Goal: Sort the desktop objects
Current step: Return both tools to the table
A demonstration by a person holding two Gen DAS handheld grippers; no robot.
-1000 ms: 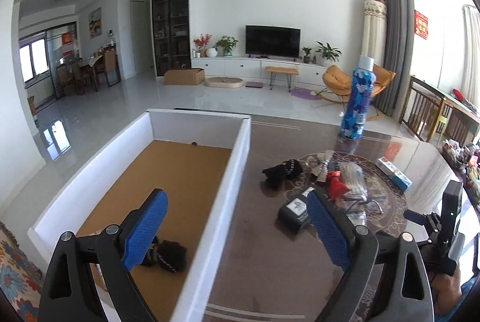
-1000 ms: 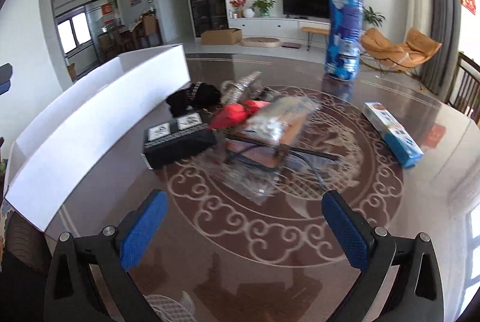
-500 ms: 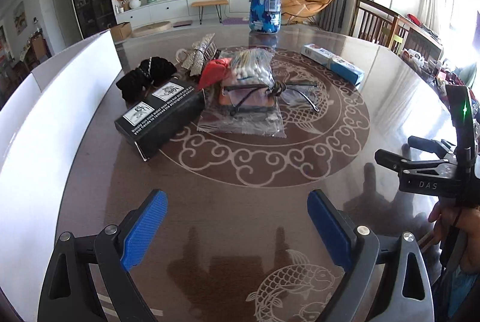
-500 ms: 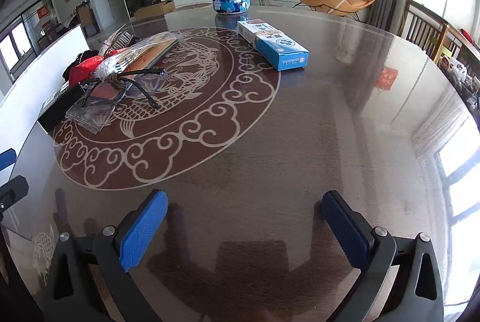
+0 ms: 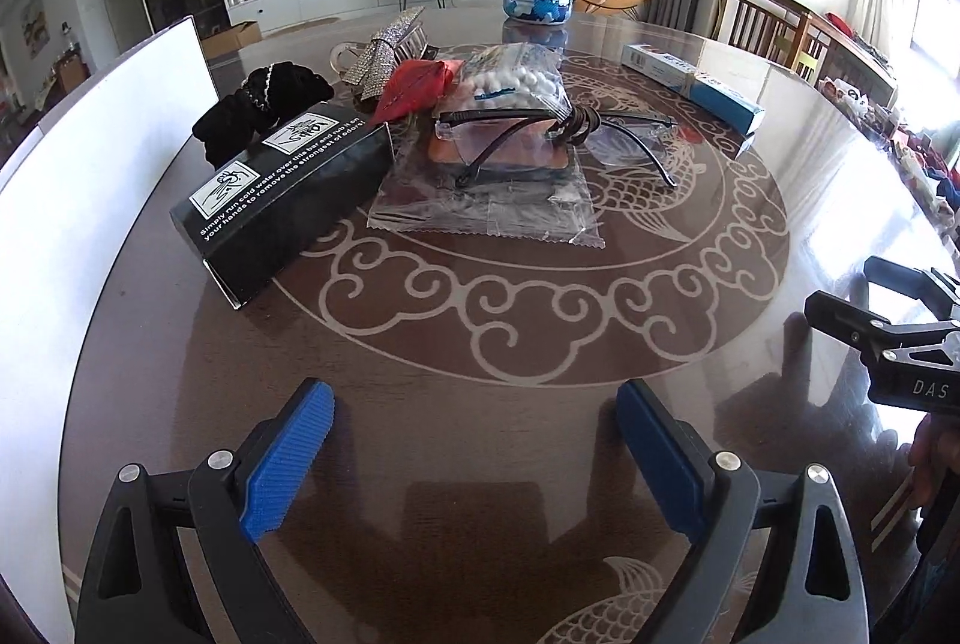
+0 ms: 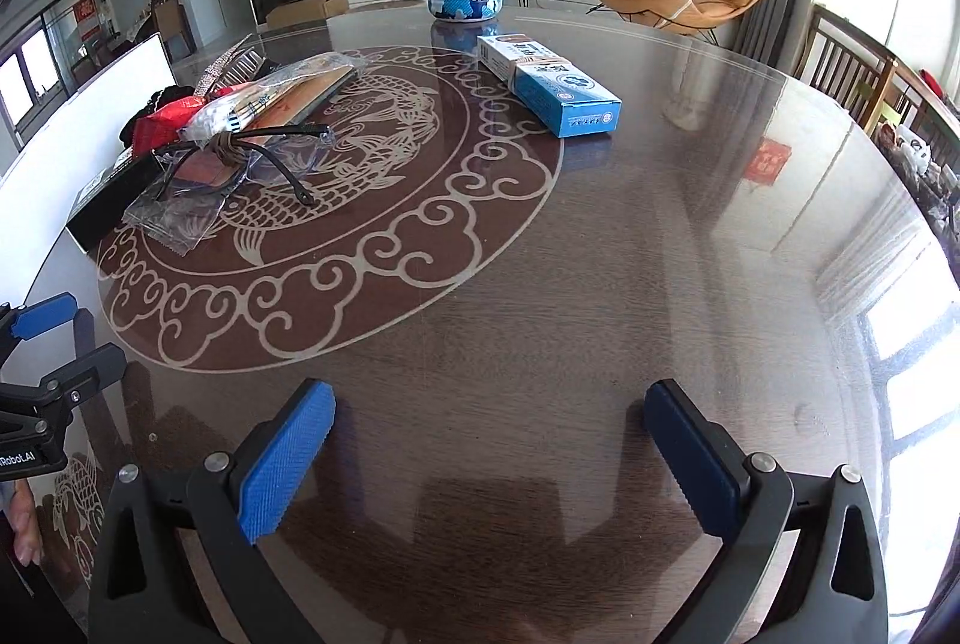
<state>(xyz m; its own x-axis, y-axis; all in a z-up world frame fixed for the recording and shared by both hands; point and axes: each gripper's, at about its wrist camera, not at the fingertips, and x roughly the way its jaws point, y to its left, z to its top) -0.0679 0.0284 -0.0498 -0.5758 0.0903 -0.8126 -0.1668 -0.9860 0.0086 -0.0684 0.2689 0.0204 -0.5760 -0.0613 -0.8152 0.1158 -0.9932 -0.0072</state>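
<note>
- the left hand-held gripper [image 5: 474, 452] hangs open and empty above the counter [image 5: 540, 320], short of the pile; the right hand-held gripper [image 6: 489, 455] is likewise open and empty.
- judged step: picking the next item to sort, nothing grasped yet.
- the glasses [image 5: 558, 134] lie atop the plastic bag [image 5: 486, 206]; the black box [image 5: 282, 188] is just left of them, the white bin [image 5: 102, 152] beyond it.
- next move calls for a reach forward; the tangled pile may snag.

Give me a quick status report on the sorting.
Left hand-held gripper and right hand-held gripper open, empty. Glasses rest atop the clear bag beside the black box. Nothing blocking.
</note>
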